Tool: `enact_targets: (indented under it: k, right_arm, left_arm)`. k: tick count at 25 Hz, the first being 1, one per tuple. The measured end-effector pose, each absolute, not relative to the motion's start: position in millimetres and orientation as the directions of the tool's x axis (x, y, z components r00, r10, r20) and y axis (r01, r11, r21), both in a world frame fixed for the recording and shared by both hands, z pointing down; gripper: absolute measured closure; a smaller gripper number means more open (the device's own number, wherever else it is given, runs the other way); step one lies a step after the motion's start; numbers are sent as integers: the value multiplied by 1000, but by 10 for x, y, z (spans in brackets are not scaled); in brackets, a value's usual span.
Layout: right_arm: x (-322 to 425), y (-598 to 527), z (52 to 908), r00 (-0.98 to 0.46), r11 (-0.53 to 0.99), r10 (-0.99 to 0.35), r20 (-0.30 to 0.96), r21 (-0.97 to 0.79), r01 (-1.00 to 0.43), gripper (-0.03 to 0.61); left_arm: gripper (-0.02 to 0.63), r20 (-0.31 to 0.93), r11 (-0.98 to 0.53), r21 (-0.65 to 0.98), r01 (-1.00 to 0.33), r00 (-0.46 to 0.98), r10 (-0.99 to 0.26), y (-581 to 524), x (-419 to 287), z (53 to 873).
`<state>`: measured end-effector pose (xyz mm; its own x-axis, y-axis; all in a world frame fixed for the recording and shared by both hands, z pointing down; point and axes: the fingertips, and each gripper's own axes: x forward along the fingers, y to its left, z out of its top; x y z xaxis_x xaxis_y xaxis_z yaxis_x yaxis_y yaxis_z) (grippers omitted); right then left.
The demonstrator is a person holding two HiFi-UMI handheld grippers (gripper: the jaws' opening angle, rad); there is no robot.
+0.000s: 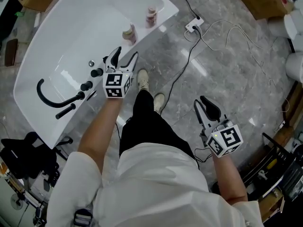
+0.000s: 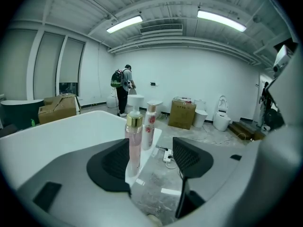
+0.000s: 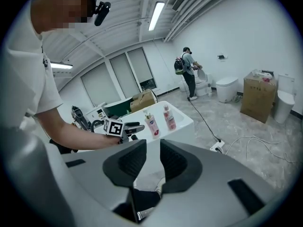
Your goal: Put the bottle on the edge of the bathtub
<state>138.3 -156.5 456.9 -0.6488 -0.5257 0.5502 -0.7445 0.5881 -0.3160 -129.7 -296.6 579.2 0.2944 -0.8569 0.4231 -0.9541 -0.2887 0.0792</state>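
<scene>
**A:** Where is the bottle sitting?

**B:** The pump bottle (image 1: 129, 33) is standing upright on the near edge of the bathtub (image 1: 57, 37), further along the rim from the black faucet (image 1: 49, 98). A second bottle (image 1: 151, 16) is standing beyond it on the same edge.

**A:** And what are the left tongs doing?

**B:** The left tongs (image 1: 125, 56) are hovering just short of the pump bottle, spread wide, with their pads touching nothing. The bottle is lining up with the gap but standing beyond the tips. That is looking like a release, with the tongs gaping so they can draw back without knocking it over.

**A:** Is it sitting safely?

**B:** It is resting on the flat of the rim. The ledge is looking narrow for so tall a bottle, though, so a nudge could be tipping it.

**A:** And the right tongs?

**B:** The right tongs (image 1: 204, 109) are hanging over the floor (image 1: 227, 70), well apart from the tub. Their pads are only narrowly apart, with nothing between them. That hand seems to be idling out of the way.
</scene>
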Motion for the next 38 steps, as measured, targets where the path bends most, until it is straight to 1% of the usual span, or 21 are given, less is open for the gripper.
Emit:
enact_targets:
  k: [5,9,11,14,17,20,23,28,38]
  right_arm:
    - [1391,-1489,4387,-656,611,-539,529,-290,-736,492]
    - [1408,-1511,4228,-666,632,-558,495,-266,-727,503]
    - [1463,-1489,4141,-666,632,-570,481,-260,-730,509]
    - [1552,-1438,4042,-667,633,-585,460,-254,-731,537]
    - [1568,-1387,3987,-677,646,-584,449,-248,-722,543]
    - [1548,-1317,3949,-692,659,-575,437,-253,-708,558]
    - [1528,-1287,3904,-703,663,-574,421,-264,-700,569]
    - [1453,-1219,3825,-723,685,-565,397,-262,-680,569]
    - [1405,-1114,3748,-736,700,-561,379,-258,-666,571]
  left_arm:
    - [436,415,-343,114,-933,358,-836,-2548,-1098,5320]
    - [553,427,-412,154,-898,436,-792,-2233,-876,4921]
    - [576,431,-452,177,-874,482,-763,-2051,-734,4727]
    - [586,442,-526,230,-819,570,-693,-1810,-463,4482]
    - [588,436,-600,276,-751,654,-618,-1633,-206,4224]
    - [589,421,-637,314,-704,704,-572,-1476,-28,4009]
    - [589,423,-658,327,-678,728,-539,-1362,102,3898]
    - [589,421,-695,330,-639,759,-497,-1172,253,3832]
    - [589,426,-728,289,-622,764,-484,-1065,320,3763]
